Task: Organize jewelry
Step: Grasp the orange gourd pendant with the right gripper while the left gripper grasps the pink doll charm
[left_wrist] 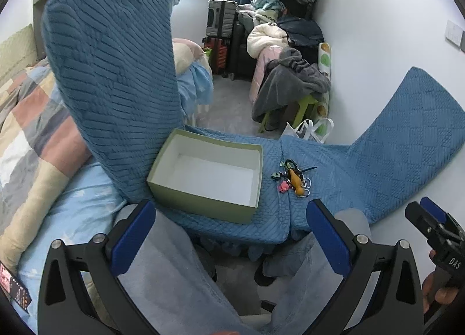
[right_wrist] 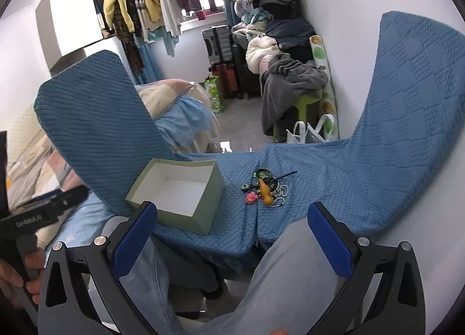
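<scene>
A pale green open box [left_wrist: 209, 173] with a white empty inside sits on a blue quilted cover [left_wrist: 348, 172]. It also shows in the right wrist view [right_wrist: 177, 192]. To its right lies a small pile of jewelry [left_wrist: 292, 179]: an orange piece, a pink piece, dark rings and a bead chain. The pile also shows in the right wrist view [right_wrist: 266, 186]. My left gripper [left_wrist: 231, 236] is open and empty, held back above the person's knees. My right gripper [right_wrist: 232, 236] is open and empty too, likewise short of the cover's near edge.
The cover drapes two upright chair backs, one at the left [left_wrist: 110, 73] and one at the right [right_wrist: 412, 96]. A bed with a patchwork quilt [left_wrist: 32, 119] is at the left. Piled clothes, suitcases [left_wrist: 222, 19] and a green stool [left_wrist: 305, 108] stand behind.
</scene>
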Motion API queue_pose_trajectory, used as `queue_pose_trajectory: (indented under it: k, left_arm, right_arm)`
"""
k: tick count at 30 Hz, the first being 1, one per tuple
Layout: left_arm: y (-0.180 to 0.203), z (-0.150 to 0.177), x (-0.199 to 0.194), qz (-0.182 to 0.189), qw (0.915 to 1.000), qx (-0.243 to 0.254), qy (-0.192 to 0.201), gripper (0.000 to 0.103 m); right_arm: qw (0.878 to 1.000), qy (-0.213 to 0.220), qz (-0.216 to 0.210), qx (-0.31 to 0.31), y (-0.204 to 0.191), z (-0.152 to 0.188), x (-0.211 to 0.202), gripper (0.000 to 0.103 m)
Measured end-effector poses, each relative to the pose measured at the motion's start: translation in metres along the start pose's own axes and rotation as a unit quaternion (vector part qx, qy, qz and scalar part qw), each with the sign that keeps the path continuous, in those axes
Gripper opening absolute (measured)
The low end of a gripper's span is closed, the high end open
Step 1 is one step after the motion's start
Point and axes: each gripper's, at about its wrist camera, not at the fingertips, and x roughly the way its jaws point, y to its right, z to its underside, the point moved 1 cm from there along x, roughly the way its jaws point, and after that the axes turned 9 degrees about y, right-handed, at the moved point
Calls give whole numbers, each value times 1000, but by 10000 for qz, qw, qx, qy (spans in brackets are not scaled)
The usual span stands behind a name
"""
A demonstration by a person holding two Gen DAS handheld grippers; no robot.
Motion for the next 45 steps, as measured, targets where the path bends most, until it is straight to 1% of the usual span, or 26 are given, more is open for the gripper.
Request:
queue_pose_trajectory:
  k: [2,3,4,5,7,10,12,15,17,19,21,22,23,24,26,29,32,34,36,37,38,40,42,45]
  left_arm:
    - [1,5,14,0,10000,-24,-40,103]
    - [2,8,18,20,10000,-42,-45,103]
    - [1,10,24,41,10000,-57,-50,103]
    - [2,13,32,28,9999,-58,-91,103]
    - [4,17,45,101,9997,-89,-182,103]
    - [10,23,61,256,9992,-196,-223,103]
    - [17,26,72,405,9988,-205,-191,103]
    - [31,28,92,561,9983,-110,-96,103]
    - [40,30,104,608,9981,-41,-56,103]
    - [47,34,119,688,9976,-22,-53,102]
    - [54,40,137,902,9958,-36,-130,92]
    - [57,41,144,982,9950,-44,-157,89]
    - [60,44,151,1037,9945,-72,-158,82]
    - [64,48,159,1068,9941,-77,-174,78]
    - [71,54,172,1147,9931,-68,-217,76]
    - [83,63,193,1267,9914,-25,-337,66]
    - [87,69,209,1287,9910,-55,-374,65]
    - [89,73,219,1313,9903,-74,-440,62]
    - [93,78,231,1278,9905,-37,-510,53]
    - [96,80,236,1280,9903,-8,-549,53]
    - [98,82,241,1288,9900,10,-577,53]
    - [102,86,248,1277,9899,84,-603,52]
    - [109,88,253,1241,9901,281,-590,52]
    - [115,89,262,1288,9890,300,-663,52]
  right_arm:
    - [10000,21,-38,-34,3,3,8,102]
    - [10000,11,-48,-34,5,5,12,99]
    - [10000,-2,-79,-20,8,8,16,92]
    - [9999,-39,-98,-9,10,11,23,89]
    - [10000,-71,-34,-42,15,17,33,73]
    - [9998,-149,-97,-21,25,25,49,61]
    - [9998,-157,-154,-33,34,29,61,55]
    - [9998,-102,-158,59,54,34,73,53]
    - [9999,-91,-95,11,65,39,85,49]
    - [9998,-146,-120,65,74,43,96,44]
    - [9995,-218,-177,144,84,48,110,40]
    - [9994,-240,-195,162,88,50,116,39]
    - [9991,-242,-283,199,92,53,124,39]
    - [9986,-235,-400,233,96,55,132,39]
    - [9982,-245,-473,260,101,59,148,39]
    - [9967,-347,-596,425,111,62,173,39]
    - [9966,-432,-625,314,118,65,201,40]
    - [9950,-529,-731,431,125,67,219,40]
    - [9927,-779,-793,467,131,70,242,40]
    - [9914,-875,-842,483,131,72,250,39]
    - [9873,-1092,-986,608,134,74,262,38]
    - [9800,-1276,-1273,842,138,74,279,38]
    - [9793,-1356,-1305,739,136,74,289,36]
    - [9769,-1565,-1328,594,132,76,307,32]
